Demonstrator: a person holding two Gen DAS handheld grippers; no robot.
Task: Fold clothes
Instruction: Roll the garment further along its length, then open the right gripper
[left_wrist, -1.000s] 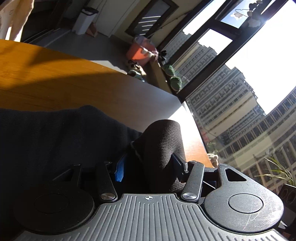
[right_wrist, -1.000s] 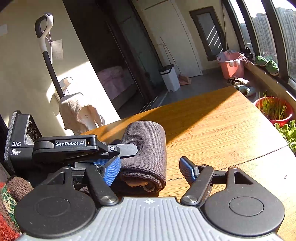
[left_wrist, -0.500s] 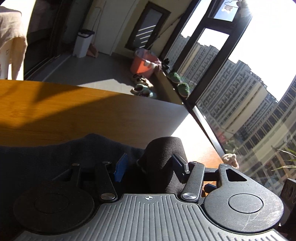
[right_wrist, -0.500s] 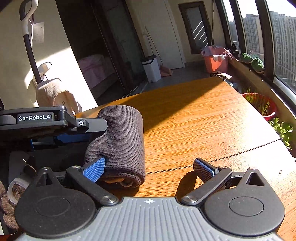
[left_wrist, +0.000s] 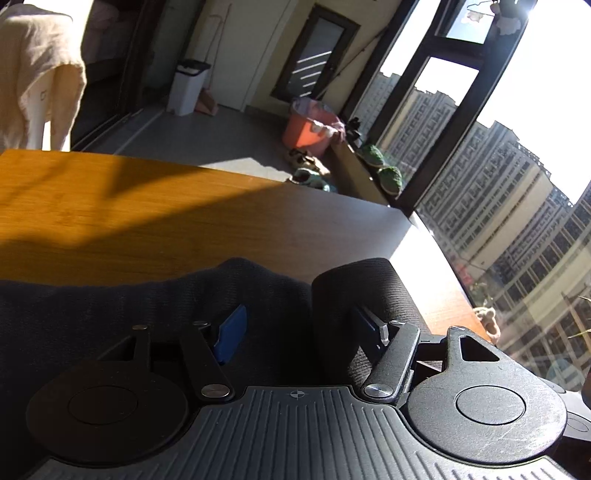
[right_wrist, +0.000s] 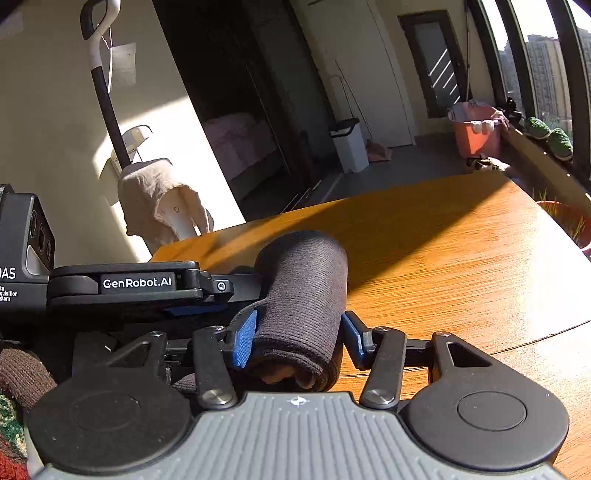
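Gripping the dark rolled garment (right_wrist: 303, 295), both grippers' jaws close on its folds.

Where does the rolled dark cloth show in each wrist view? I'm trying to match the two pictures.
Left wrist view: the rolled dark cloth stands low and right of centre, against the tool's right finger.
Right wrist view: the cloth lies at centre, between the right tool's blue pads.
Shared landmark: the orange bucket by the window.
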